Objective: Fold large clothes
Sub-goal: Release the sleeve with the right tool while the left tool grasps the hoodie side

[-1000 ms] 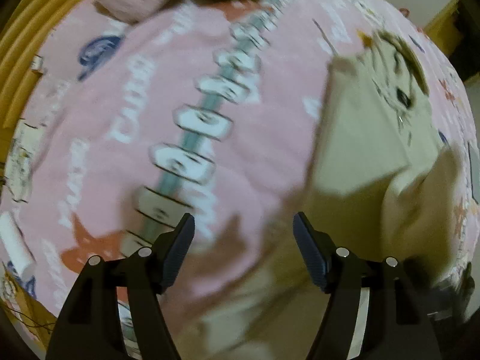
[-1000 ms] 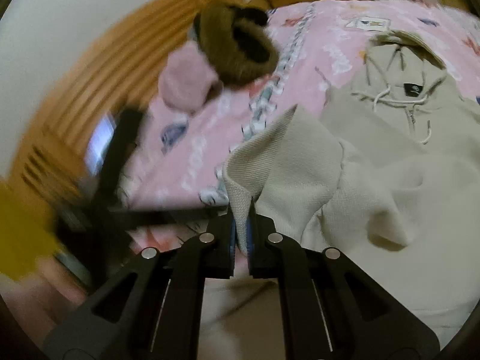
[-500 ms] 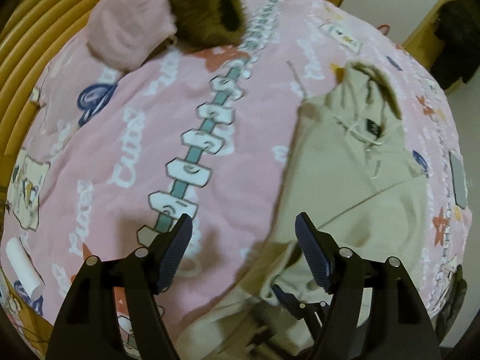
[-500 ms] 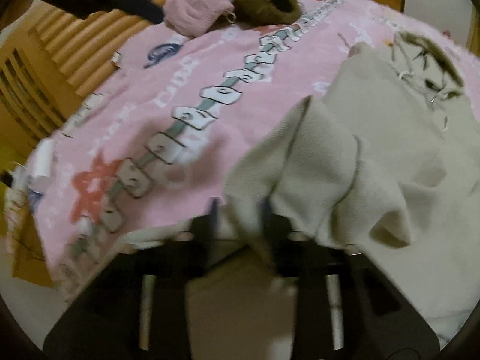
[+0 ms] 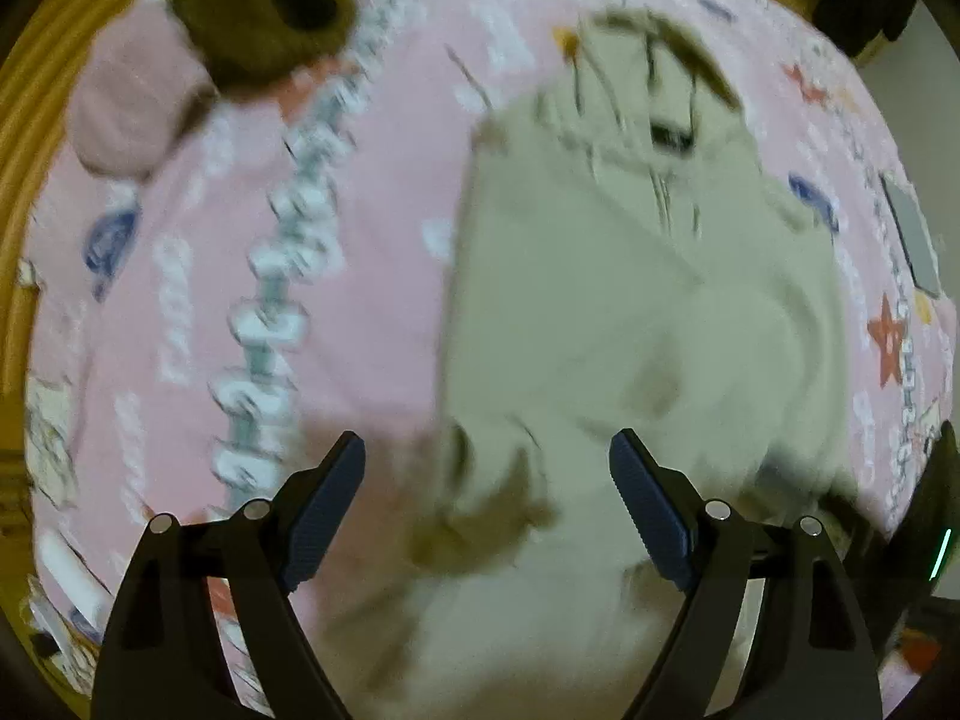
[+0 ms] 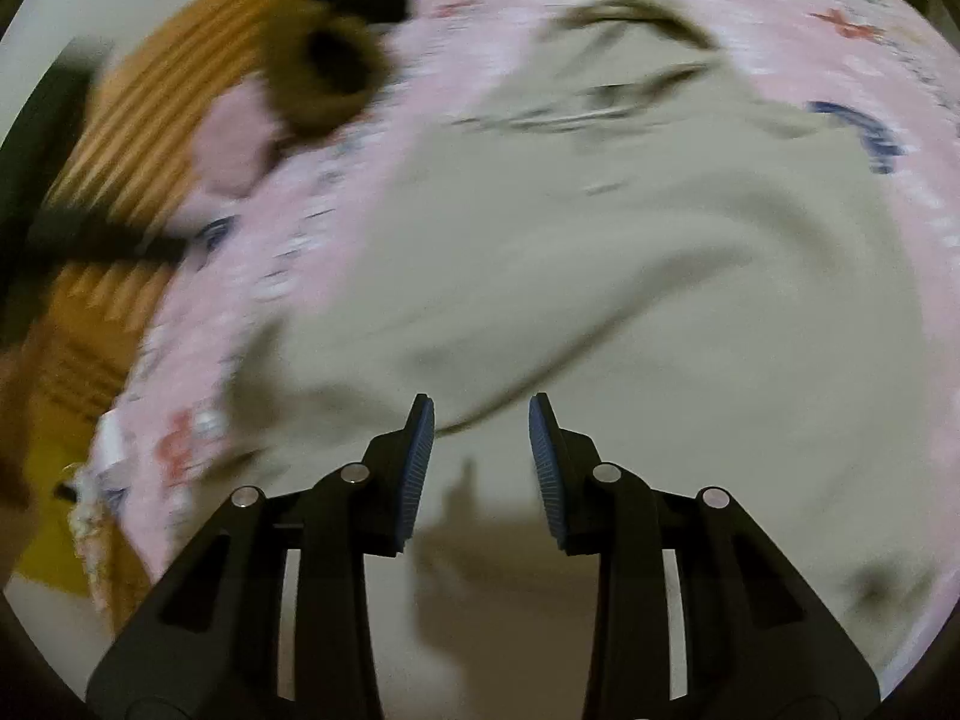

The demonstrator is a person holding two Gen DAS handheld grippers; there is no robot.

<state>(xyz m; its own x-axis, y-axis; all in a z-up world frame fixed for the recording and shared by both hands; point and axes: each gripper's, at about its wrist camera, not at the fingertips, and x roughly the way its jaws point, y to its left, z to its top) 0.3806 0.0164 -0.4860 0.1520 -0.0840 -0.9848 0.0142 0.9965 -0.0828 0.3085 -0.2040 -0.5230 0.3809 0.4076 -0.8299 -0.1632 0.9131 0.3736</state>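
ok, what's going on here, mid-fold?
A person with a gripper in each hand is folding a beige hoodie spread on a pink printed bedspread. Neither gripper holds cloth now: the left gripper hangs over the hoodie's near edge, jaws opening; the right gripper is over the body, jaws closing on nothing. Both views are motion-blurred.

Dim warm light, heavy motion blur, fisheye-warped edges.

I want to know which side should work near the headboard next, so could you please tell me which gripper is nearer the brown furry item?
Probably left. The left gripper hangs over the beige hoodie's headboard-side edge, toward the brown furry item; the right gripper is farther across the hoodie.
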